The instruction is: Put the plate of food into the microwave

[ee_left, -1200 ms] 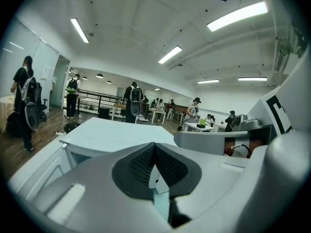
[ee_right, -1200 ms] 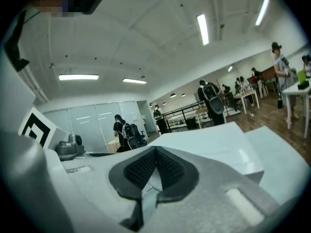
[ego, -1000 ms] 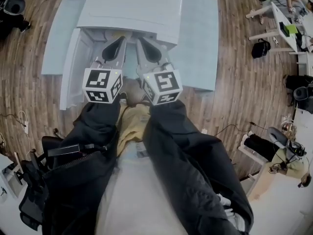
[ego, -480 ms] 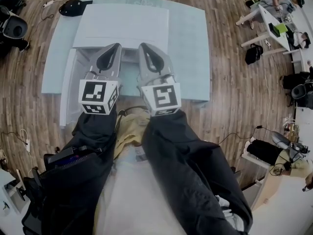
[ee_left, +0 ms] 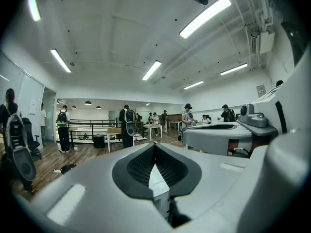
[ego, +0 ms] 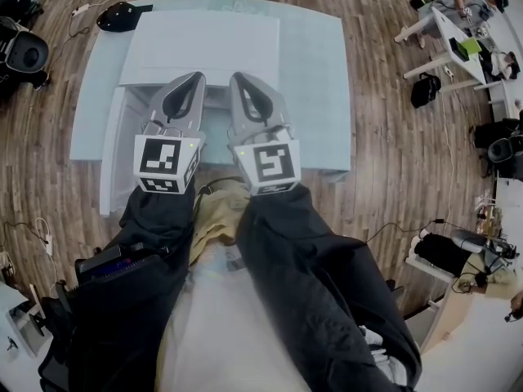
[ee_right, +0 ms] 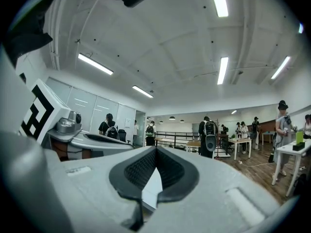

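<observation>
The white microwave [ego: 200, 47] stands on a pale blue table [ego: 315, 80], and its door [ego: 110, 149] appears swung open to the left. Both grippers are held side by side in front of it, above the person's dark sleeves. My left gripper [ego: 194, 78] is shut with nothing between its pads [ee_left: 155, 147]. My right gripper [ego: 241, 78] is also shut and empty [ee_right: 156, 150]. Both gripper views look up at the ceiling and across the room. No plate of food shows in any view.
A black object [ego: 122, 13] lies at the table's back left corner. Office chairs [ego: 24, 51] stand at the left, and desks [ego: 474, 31] with seated people at the right. Cables run over the wooden floor [ego: 409, 162]. Several people [ee_left: 127, 125] stand far off.
The grippers have drawn slightly back from the microwave's front and stay side by side. More of the table's far edge now shows. Both jaws stay shut.
</observation>
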### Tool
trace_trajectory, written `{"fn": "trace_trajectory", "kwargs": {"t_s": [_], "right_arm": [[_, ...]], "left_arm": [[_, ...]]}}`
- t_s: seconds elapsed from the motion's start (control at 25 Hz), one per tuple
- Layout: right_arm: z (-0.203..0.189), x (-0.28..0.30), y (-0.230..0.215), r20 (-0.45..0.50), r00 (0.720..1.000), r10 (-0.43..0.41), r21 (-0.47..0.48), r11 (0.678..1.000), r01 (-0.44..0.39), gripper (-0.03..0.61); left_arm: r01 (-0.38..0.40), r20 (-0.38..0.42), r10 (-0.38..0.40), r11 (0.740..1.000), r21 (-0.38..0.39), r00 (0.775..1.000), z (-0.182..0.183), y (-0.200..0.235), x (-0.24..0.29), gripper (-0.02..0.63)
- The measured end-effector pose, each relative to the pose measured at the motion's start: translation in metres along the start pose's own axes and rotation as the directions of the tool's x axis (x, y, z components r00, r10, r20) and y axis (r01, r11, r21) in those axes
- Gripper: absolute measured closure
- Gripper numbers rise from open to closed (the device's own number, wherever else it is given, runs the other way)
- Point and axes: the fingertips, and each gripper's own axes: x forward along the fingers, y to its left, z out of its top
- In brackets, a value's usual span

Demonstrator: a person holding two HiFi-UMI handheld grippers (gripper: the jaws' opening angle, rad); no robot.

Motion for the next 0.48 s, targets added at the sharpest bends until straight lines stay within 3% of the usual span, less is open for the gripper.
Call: {"fn": "trace_trajectory", "kwargs": {"t_s": [0.48], "right_arm": [[-0.0088, 0.0072, 0.0056, -0.016, 0.999, 0.033, -0.003, 0.999, -0.033, 0.588]], "left_arm": [[-0.023, -0.02, 0.023, 1.0, -0.001, 1.0, -0.0076, 0.0055, -0.0015, 0.617]]}}
